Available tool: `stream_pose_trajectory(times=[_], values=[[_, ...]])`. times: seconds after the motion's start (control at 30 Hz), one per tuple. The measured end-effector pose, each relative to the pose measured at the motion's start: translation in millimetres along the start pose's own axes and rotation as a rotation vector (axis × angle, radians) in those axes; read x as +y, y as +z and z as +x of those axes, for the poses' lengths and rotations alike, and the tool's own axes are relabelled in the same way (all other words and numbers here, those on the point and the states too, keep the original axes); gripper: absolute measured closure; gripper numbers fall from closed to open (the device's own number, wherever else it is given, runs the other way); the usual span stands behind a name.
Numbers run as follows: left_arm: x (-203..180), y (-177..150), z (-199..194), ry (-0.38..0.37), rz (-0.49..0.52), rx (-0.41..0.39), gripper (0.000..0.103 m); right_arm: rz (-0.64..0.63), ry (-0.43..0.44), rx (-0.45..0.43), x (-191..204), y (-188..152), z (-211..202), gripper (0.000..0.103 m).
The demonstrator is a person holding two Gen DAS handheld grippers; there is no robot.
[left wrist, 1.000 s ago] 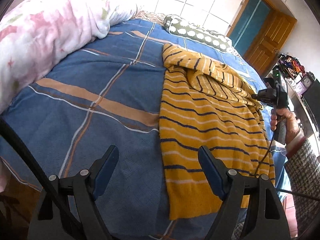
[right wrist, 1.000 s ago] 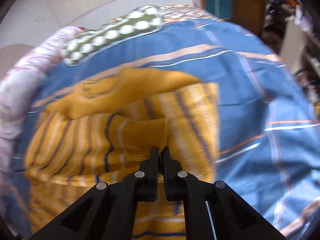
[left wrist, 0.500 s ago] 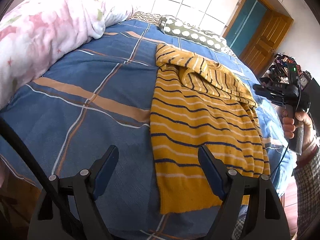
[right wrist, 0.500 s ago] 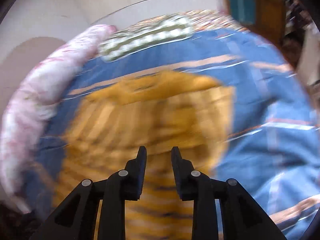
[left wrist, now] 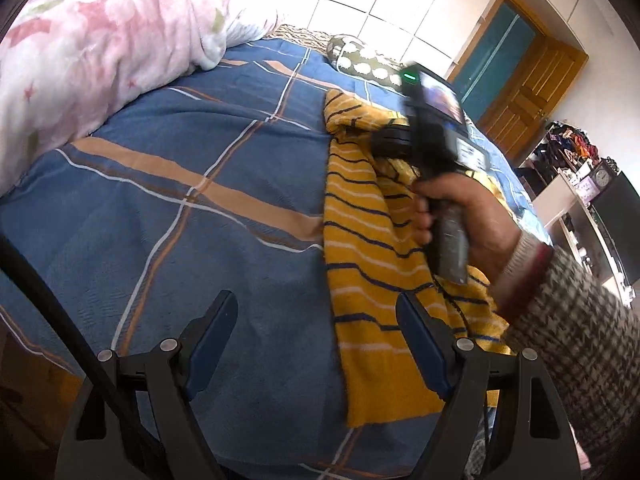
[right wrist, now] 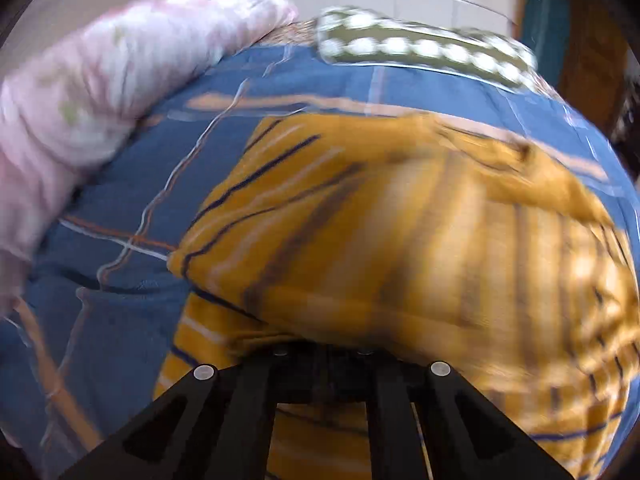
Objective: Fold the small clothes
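A yellow sweater with navy and white stripes [left wrist: 360, 240] lies lengthwise on the blue plaid bedsheet [left wrist: 180, 200]. My left gripper [left wrist: 316, 304] hovers open above the sheet near the sweater's lower left edge, with nothing between its blue pads. A hand [left wrist: 468, 212] holds my right gripper [left wrist: 384, 144] over the sweater's upper middle. In the right wrist view the sweater [right wrist: 400, 220] bulges up in a blurred fold that covers the right gripper [right wrist: 322, 350]. Its fingertips are hidden under the cloth and the jaws stand together on the fold.
A pink floral quilt [left wrist: 100, 48] is heaped along the bed's left side. A green dotted pillow [left wrist: 360, 60] lies at the head. A wooden door [left wrist: 532, 92] and cluttered shelves [left wrist: 572, 148] stand to the right. A black cable [left wrist: 60, 320] crosses the lower left.
The right gripper opened briefly, swung from the bed's right edge in over the sweater, and shut on a fold that now rises over its fingers. The left gripper stayed put, open.
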State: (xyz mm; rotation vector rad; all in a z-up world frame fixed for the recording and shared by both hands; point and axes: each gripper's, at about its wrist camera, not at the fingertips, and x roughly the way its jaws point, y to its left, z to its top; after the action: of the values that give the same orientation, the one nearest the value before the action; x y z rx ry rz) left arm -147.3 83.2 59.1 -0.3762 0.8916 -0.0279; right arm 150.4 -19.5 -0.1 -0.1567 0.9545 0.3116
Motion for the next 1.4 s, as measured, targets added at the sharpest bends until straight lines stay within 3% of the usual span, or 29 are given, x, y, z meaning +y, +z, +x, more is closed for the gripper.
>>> stream_pose_trajectory(times=[0.07,0.13,0.2,0.3,0.37,0.53,0.63,0.67,0.73,0.97,1.03,1.1,1.2,1.3,1.4], values=[[3.5,-0.1,1.3,0.009,0.001,-0.001,0.023,-0.096,0.028,-0.016,22.4,-1.6,-6.3,0.099],[6.5,0.6,2.4,0.003,-0.012,-0.001,0.023,-0.128,0.18,-0.036,28.7,-4.7,-27.5,0.099],[6.3,1.0,3.1,-0.005,-0.018,0.002,0.023,-0.105,0.289,-0.041,25.6,-10.2,-52.7,0.097],[2.2,-0.4,-0.9,-0.006,-0.006,-0.008,0.023,-0.01,0.36,-0.054,-10.1,-28.6,-93.1,0.096],[0.3,-1.8,-3.5,-0.008,0.0,-0.012,0.023,0.074,0.322,-0.094,-68.9,-38.6,-119.1,0.096],[-4.5,-4.6,-1.4,-0.018,-0.009,0.002,0.023,0.303,0.069,-0.096,-216.0,-54.2,-133.9,0.095],[-11.4,-5.0,1.4,-0.014,-0.007,0.023,0.023,0.446,0.053,-0.077,-277.3,-62.7,-119.2,0.092],[-13.9,-4.9,0.7,-0.008,-0.001,0.022,0.023,0.474,0.062,-0.074,-286.0,-64.0,-114.4,0.092],[-20.5,-4.0,-1.0,0.01,0.018,0.017,0.023,0.515,0.074,-0.061,-298.8,-65.9,-101.5,0.082],[-32.9,-0.7,2.8,0.025,0.052,0.032,0.023,0.529,0.096,-0.071,-289.5,-61.8,-82.7,0.082],[-36.7,-1.6,2.8,0.021,0.058,0.036,0.023,0.5,0.099,-0.018,-285.1,-62.6,-80.0,0.1],[-38.8,-2.6,-0.3,0.026,0.071,0.026,0.023,0.476,0.107,-0.05,-284.2,-59.4,-96.4,0.1],[-38.7,-1.6,-5.5,0.044,0.082,0.009,0.023,0.543,0.157,-0.162,-301.9,-60.7,-134.5,0.1],[-35.4,-0.3,-5.8,0.04,0.064,0.009,0.023,0.542,0.066,-0.182,-314.1,-60.1,-146.8,0.1],[-35.1,-2.2,-5.7,0.034,0.055,0.018,0.023,0.515,0.028,-0.071,-317.7,-63.3,-126.6,0.097]])
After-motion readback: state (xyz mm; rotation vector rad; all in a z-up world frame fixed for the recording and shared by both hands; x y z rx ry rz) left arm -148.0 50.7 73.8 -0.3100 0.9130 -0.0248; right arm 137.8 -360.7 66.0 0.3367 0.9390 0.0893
